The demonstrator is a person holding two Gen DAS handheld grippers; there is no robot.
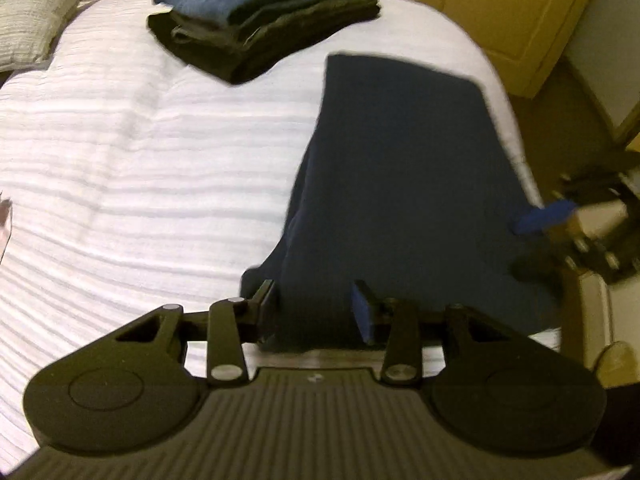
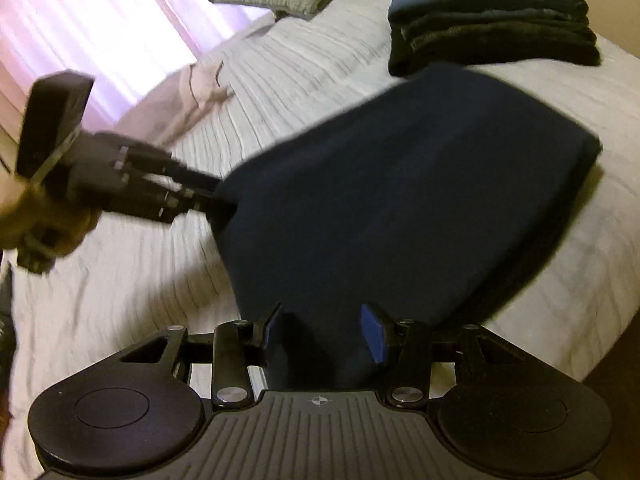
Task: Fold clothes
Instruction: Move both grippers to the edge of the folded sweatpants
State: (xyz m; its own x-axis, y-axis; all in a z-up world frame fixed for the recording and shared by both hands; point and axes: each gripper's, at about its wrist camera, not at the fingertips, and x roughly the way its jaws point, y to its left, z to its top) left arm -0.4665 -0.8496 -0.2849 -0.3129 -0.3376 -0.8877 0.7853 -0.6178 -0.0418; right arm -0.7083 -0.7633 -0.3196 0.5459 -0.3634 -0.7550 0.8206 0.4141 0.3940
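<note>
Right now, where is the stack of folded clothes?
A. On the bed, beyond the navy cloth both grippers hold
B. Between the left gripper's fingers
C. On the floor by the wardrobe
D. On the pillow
A: the stack of folded clothes sits on the bed, past the navy cloth that the left gripper and right gripper grip.

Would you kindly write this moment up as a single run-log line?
step: folding | left tool: gripping navy garment | right tool: gripping same garment | garment: part lifted off bed | folded stack: behind
</note>
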